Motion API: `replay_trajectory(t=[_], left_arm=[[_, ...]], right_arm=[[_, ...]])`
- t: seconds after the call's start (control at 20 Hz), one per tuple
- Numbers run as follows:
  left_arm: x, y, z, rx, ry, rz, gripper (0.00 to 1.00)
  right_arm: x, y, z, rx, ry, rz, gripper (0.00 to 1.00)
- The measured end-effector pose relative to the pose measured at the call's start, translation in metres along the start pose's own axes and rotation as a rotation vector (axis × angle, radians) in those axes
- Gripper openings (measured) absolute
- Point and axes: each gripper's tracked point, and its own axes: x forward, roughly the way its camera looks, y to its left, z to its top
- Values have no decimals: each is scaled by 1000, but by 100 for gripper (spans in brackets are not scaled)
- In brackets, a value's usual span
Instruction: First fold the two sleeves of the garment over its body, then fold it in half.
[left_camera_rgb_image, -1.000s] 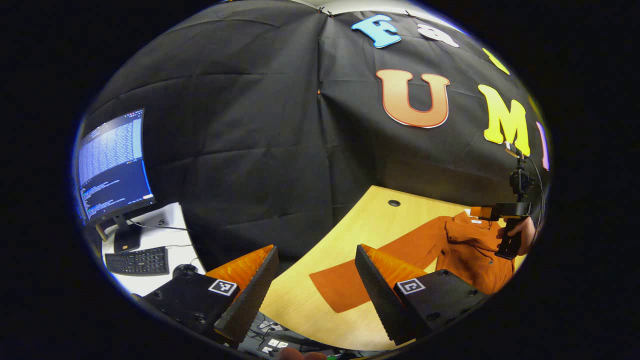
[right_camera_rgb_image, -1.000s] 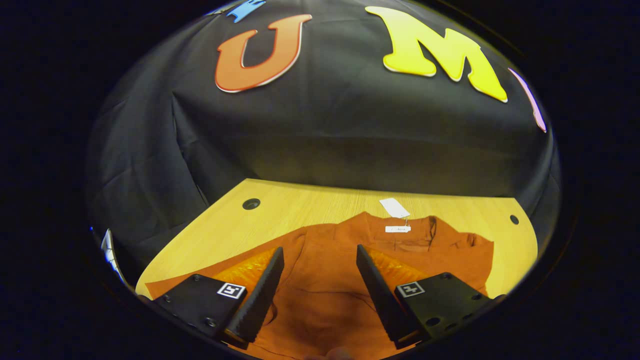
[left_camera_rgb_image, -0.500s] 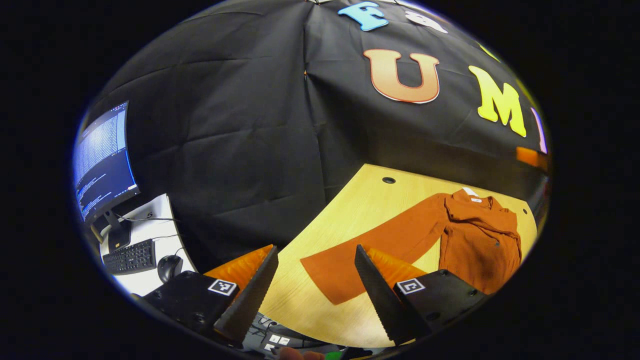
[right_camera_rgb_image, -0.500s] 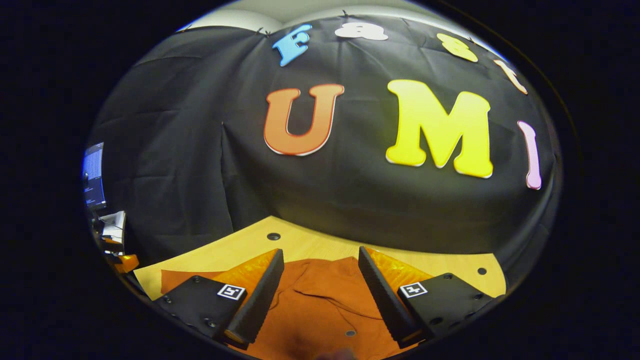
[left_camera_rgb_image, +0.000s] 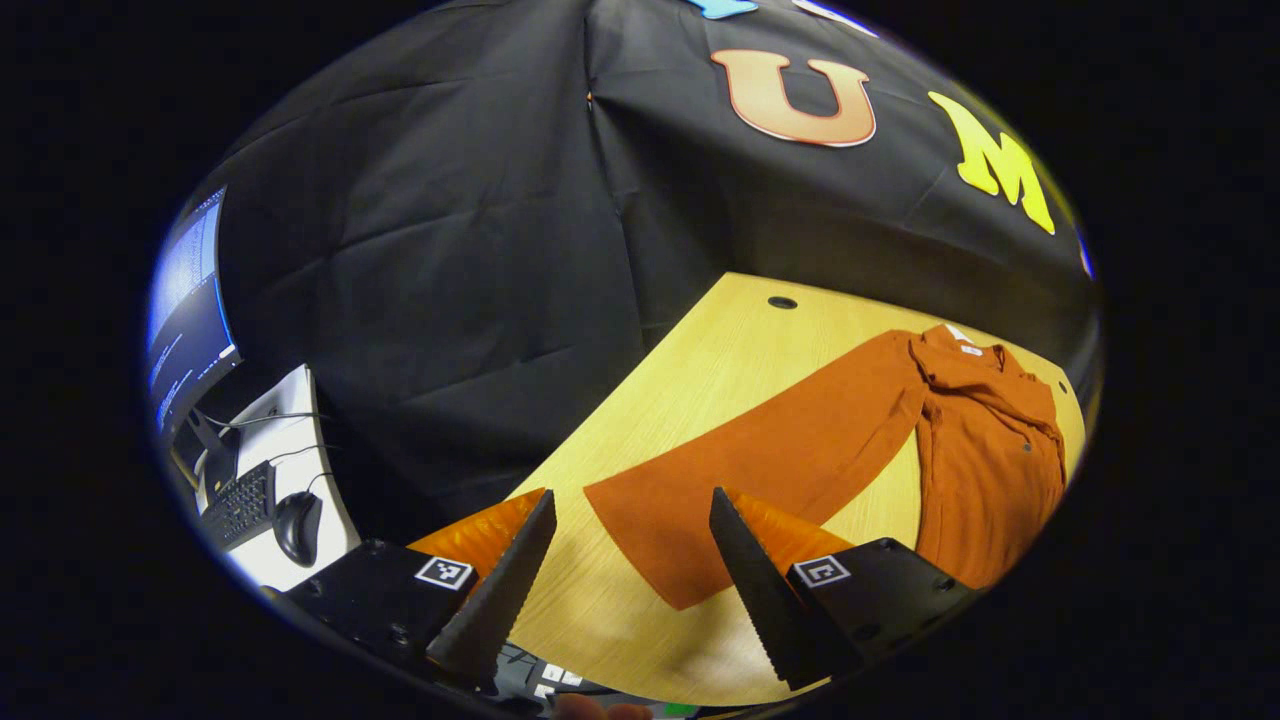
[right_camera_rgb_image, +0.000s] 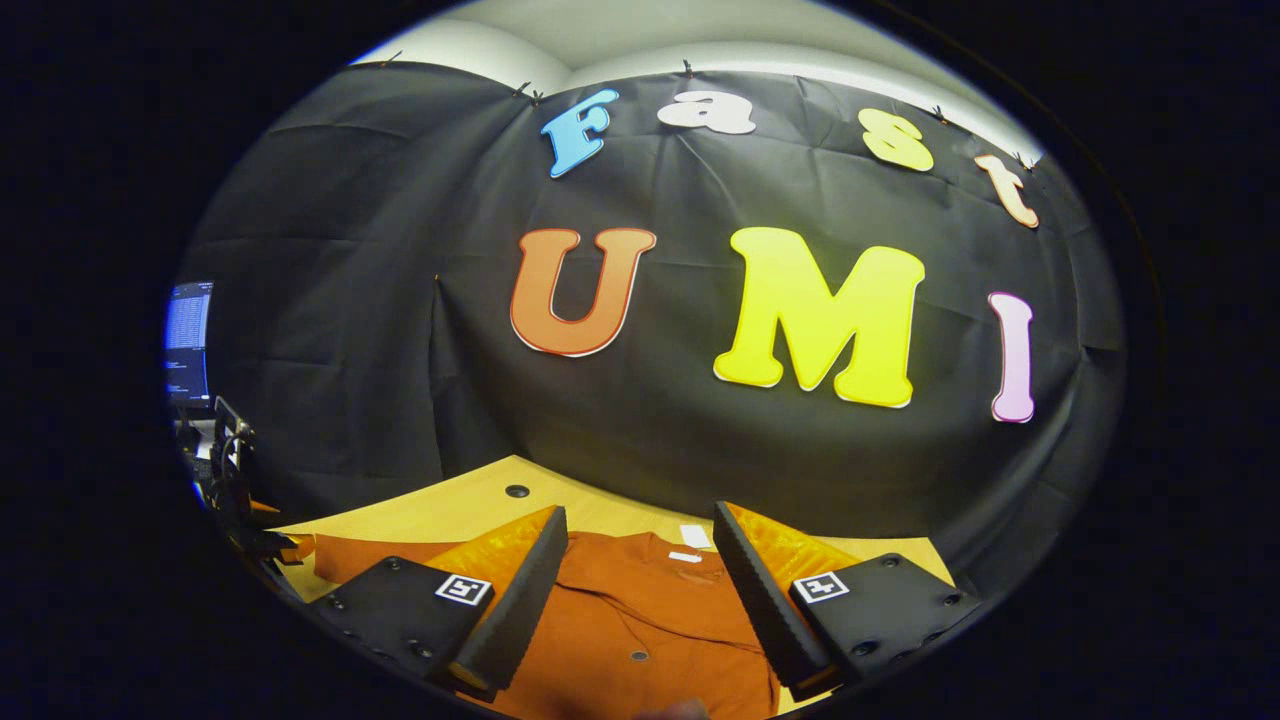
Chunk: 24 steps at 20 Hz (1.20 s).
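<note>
Rust-orange long-sleeved button-front garment (left_camera_rgb_image: 985, 470) lies flat on pale wood-grain table (left_camera_rgb_image: 720, 370); its long sleeve (left_camera_rgb_image: 770, 470) stretches out across the tabletop away from the body, cuff end wide & flat, nearest the left gripper (left_camera_rgb_image: 625, 560); that gripper's fingers are spread apart w/ nothing between, cuff edge seen in the gap below; in right gripper view the same garment (right_camera_rgb_image: 640, 610) sits under the right gripper (right_camera_rgb_image: 640, 575), collar w/ small white tag (right_camera_rgb_image: 693, 536) toward the black cloth wall; right fingers also parted, holding nothing, above the chest area; dark round grommet hole (left_camera_rgb_image: 782, 302) near table's far edge; off to the side a monitor (left_camera_rgb_image: 185, 320), black keyboard (left_camera_rgb_image: 240, 505) & mouse (left_camera_rgb_image: 297, 525) on a white desk.
</note>
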Motion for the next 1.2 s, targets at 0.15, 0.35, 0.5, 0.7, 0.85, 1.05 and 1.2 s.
replay_trajectory(t=[0.15,0.35,0.5,0.7,0.85,1.05,1.2], left_arm=[[18,-5,-14,10,38,-4,100],[37,-4,-30,-20,94,6,100],[49,-8,-35,-79,102,-13,100],[51,-6,-37,-121,90,22,99],[49,-15,-37,-145,84,42,90],[54,-36,-28,-179,63,-11,27],[52,-33,-29,-233,82,-32,4]], right_arm=[[-5,-19,-2,3,10,-41,93],[-11,-37,-7,-12,37,-76,93],[-15,-48,-8,-8,45,-97,93],[-18,-62,-15,22,71,-128,94],[-19,-70,-16,34,82,-137,93],[-25,-82,-18,40,84,-154,93],[-32,-94,-23,44,90,-173,93]])
